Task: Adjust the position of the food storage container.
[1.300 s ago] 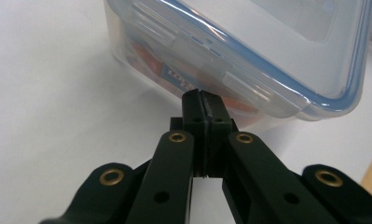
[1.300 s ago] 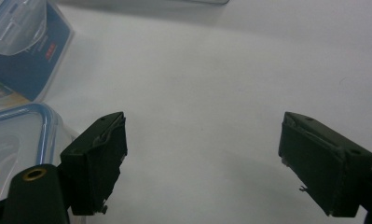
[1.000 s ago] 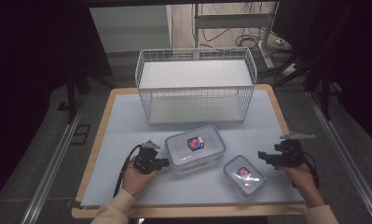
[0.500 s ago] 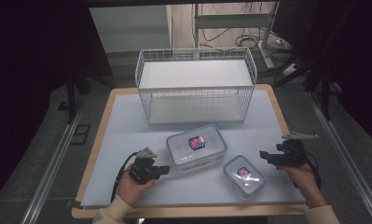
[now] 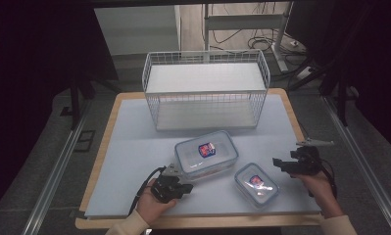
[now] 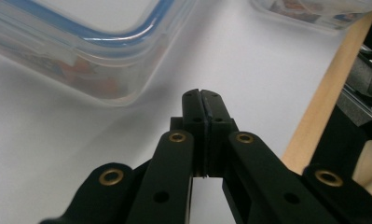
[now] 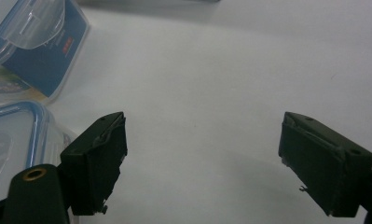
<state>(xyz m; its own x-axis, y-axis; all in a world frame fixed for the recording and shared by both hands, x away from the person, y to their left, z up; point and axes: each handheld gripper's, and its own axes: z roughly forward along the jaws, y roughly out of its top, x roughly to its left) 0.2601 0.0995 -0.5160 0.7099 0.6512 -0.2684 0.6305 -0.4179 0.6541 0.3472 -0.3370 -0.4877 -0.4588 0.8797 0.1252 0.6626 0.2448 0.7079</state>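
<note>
Black jaws of the left gripper [image 5: 176, 187] are pressed shut on nothing, just near-left of the big clear food box [image 5: 206, 153]. The right gripper [image 5: 287, 165] hangs wide open and empty, right of the small clear food box [image 5: 256, 183]. Both boxes sit on the table [image 5: 134, 147]; the wire basket [image 5: 206, 88] far back holds nothing yet, so the job looks barely begun.

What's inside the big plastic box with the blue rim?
The big plastic box holds a red-and-blue printed card or packet under its clear lid. Reddish shapes show through the wall, too blurred to name.

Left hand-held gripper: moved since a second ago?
Yes. The left hand-held gripper slid toward the near table edge, from beside the large container to below its corner.
</note>
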